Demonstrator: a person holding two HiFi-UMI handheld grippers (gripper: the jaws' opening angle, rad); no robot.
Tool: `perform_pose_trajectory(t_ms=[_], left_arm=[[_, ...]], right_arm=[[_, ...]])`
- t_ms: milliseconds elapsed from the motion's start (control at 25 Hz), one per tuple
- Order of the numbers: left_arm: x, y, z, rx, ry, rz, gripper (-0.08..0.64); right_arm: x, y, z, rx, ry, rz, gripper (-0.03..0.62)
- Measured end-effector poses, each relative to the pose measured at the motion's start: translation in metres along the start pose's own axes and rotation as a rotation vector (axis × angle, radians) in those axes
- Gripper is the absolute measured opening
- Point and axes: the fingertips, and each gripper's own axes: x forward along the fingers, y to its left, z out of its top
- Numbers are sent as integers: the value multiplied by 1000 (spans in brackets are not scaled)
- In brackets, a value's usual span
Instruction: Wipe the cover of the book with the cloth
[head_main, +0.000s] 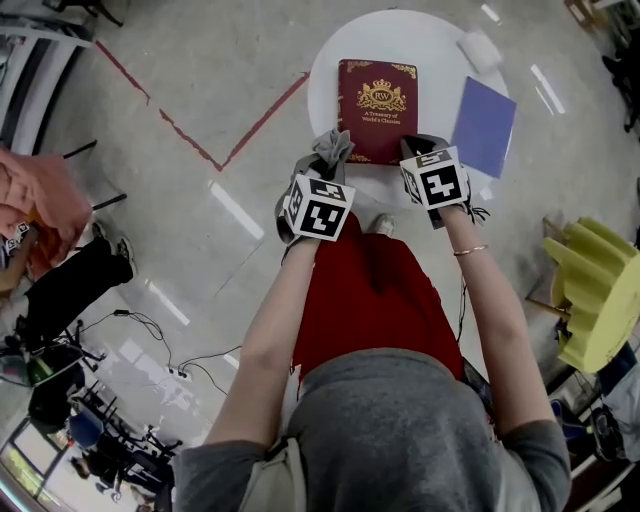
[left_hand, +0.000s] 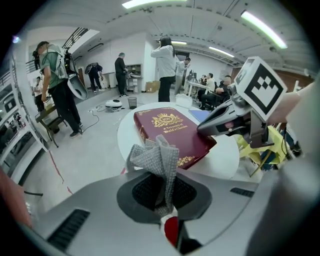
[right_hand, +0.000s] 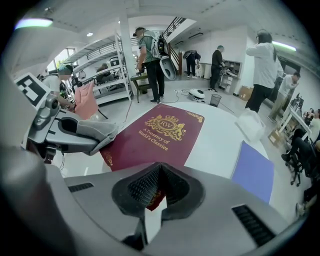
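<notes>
A dark red book (head_main: 377, 110) with gold lettering lies on the round white table (head_main: 440, 50). My left gripper (head_main: 325, 165) is shut on a bunched grey cloth (head_main: 333, 150), held at the book's near left corner. In the left gripper view the cloth (left_hand: 157, 160) sticks up from the jaws, just short of the book (left_hand: 170, 130). My right gripper (head_main: 420, 150) sits at the book's near right corner. In the right gripper view its jaws stand closed with the book's (right_hand: 155, 135) red corner between them.
A blue booklet (head_main: 484, 125) lies right of the book, and a white packet (head_main: 479, 48) sits at the table's far right. A yellow object (head_main: 590, 295) stands on the right. Red tape (head_main: 200, 145) crosses the floor at left. Several people (left_hand: 165, 67) stand beyond the table.
</notes>
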Motion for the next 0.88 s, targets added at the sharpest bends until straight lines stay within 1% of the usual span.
perform_pose_trajectory(t_ms=[280,360,440,520,640,800,880], left_arm=[[-17,-13,-12,-31,7,20,29],[-25,-15,-14,-55,-5,28,29],[-34,-17,-12,-95,-29,28,29],[-41,-19,-10,-117,-54,35,29],[-48,-22,-6,-124,-82,55,29],[-62,-31,1,-144,-116,69,29],[-67,-35,4,-142,-135,79,29]], right_arm=[[-3,1,0,-20,-4,-10,29],[-8,4,3,-25,-27,-1,29],[-15,8,6,-27,-57,10,29],[-23,12,9,-26,-89,19,29],[-38,16,11,-15,-135,36,29],[-62,22,9,38,-193,73,29],[-73,24,5,46,-207,80,29]])
